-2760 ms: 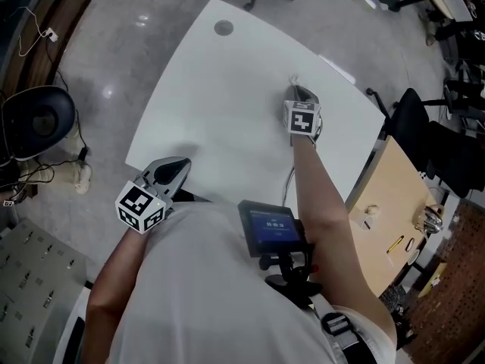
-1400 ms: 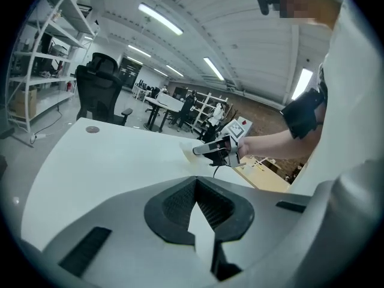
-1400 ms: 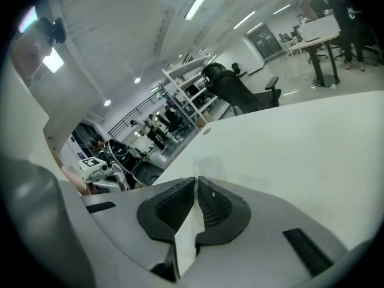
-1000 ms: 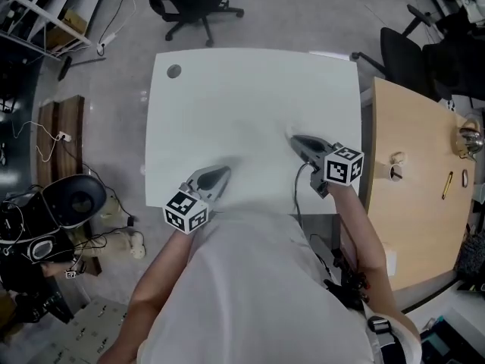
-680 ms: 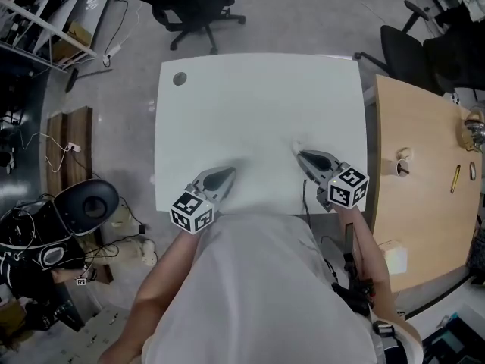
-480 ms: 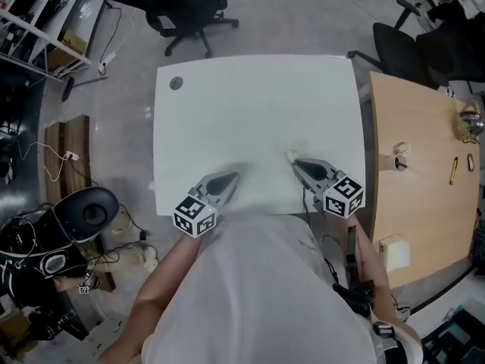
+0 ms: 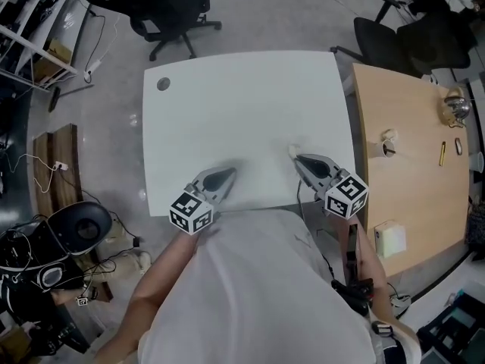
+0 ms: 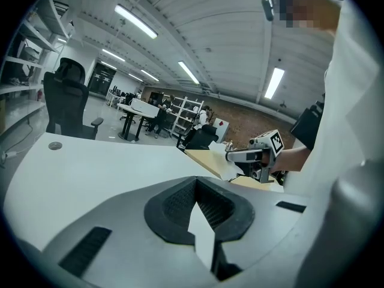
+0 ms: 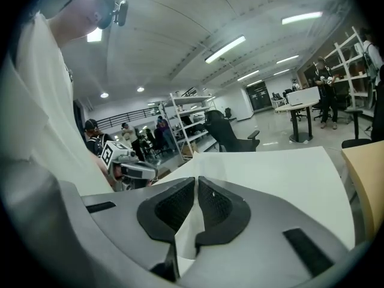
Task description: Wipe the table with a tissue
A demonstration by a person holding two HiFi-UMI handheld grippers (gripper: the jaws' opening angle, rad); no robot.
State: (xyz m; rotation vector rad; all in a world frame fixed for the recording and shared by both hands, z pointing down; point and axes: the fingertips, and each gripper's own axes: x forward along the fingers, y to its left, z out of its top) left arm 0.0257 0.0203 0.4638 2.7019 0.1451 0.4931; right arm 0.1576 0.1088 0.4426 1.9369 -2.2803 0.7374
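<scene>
The right hand-held gripper [image 7: 298, 158] pinches the tissue [image 7: 292, 151] at the worktop's [image 7: 242, 105] near edge. The left hand-held gripper [image 7: 229, 172] is pressed together, empty. Wiping seems nearly done.

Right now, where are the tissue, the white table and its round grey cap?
tissue [image 7: 292, 152]: head view, its exposed white tuft.
white table [image 7: 242, 105]: head view, bare top.
round grey cap [image 7: 163, 84]: head view, its centre.

A table [image 7: 242, 105] stands in front of the person, with a desk [image 7: 405, 173] just beside it on the right and an office chair [image 7: 163, 10] behind its far edge. Over the table's near edge, the left gripper [image 7: 226, 175] is at left, well apart from the right gripper [image 7: 298, 158] at right. A tissue [image 7: 292, 151] sits at the right gripper's tip.
</scene>
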